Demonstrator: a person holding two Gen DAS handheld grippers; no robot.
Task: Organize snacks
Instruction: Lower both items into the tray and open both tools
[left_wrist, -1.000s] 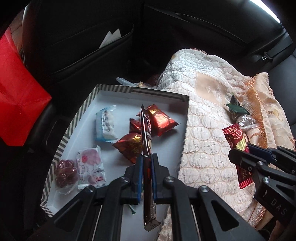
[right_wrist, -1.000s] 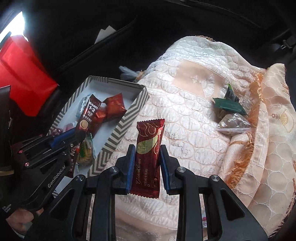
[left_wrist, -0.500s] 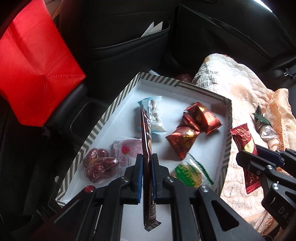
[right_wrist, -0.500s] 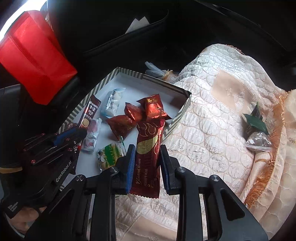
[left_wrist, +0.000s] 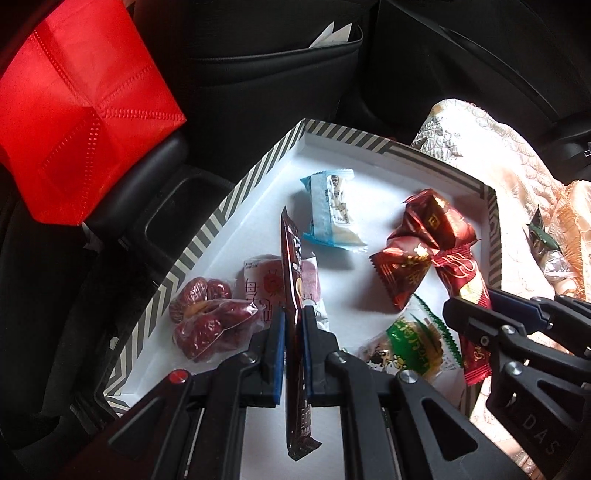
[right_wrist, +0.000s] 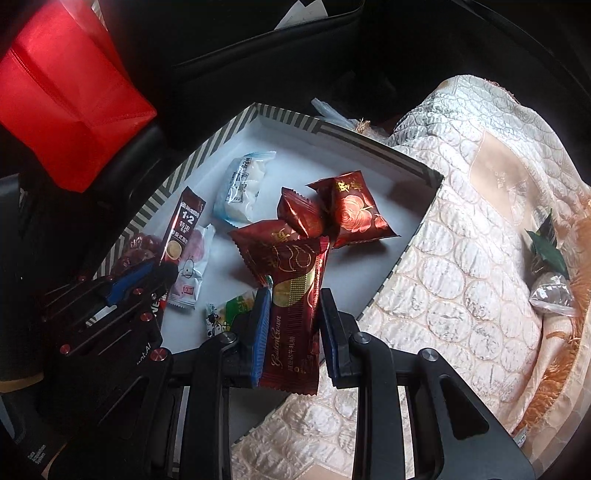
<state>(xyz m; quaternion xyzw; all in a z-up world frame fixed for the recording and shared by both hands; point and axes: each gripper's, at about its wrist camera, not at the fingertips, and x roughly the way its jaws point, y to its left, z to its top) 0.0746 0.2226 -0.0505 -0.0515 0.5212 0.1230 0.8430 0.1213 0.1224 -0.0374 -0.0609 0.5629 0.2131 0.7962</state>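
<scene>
A striped-rim white tray (left_wrist: 236, 192) (right_wrist: 373, 147) holds several snacks: red foil packets (left_wrist: 432, 221) (right_wrist: 351, 210), a blue-white candy (left_wrist: 330, 210) (right_wrist: 240, 188), dates (left_wrist: 207, 321), a pink packet (left_wrist: 258, 288) and a green packet (left_wrist: 417, 339). My left gripper (left_wrist: 293, 321) is shut on a thin dark brown coffee stick (left_wrist: 293, 266) (right_wrist: 183, 225), held edge-on above the tray's near left. My right gripper (right_wrist: 293, 306) is shut on a red wafer bar (right_wrist: 295, 295) (left_wrist: 465, 284) above the tray's near right edge.
A red fabric bag (left_wrist: 74, 110) (right_wrist: 62, 96) sits at the left on the dark car seat. A cream quilted blanket (right_wrist: 480, 240) lies to the right with a green wrapper (right_wrist: 546, 247) and a silver packet (right_wrist: 552, 295) on it. A seat-back pocket (left_wrist: 277, 55) is behind.
Both grippers have moved left from the blanket side to over the tray, each still holding its snack. The wafer bar now hangs over the tray instead of the blanket.
</scene>
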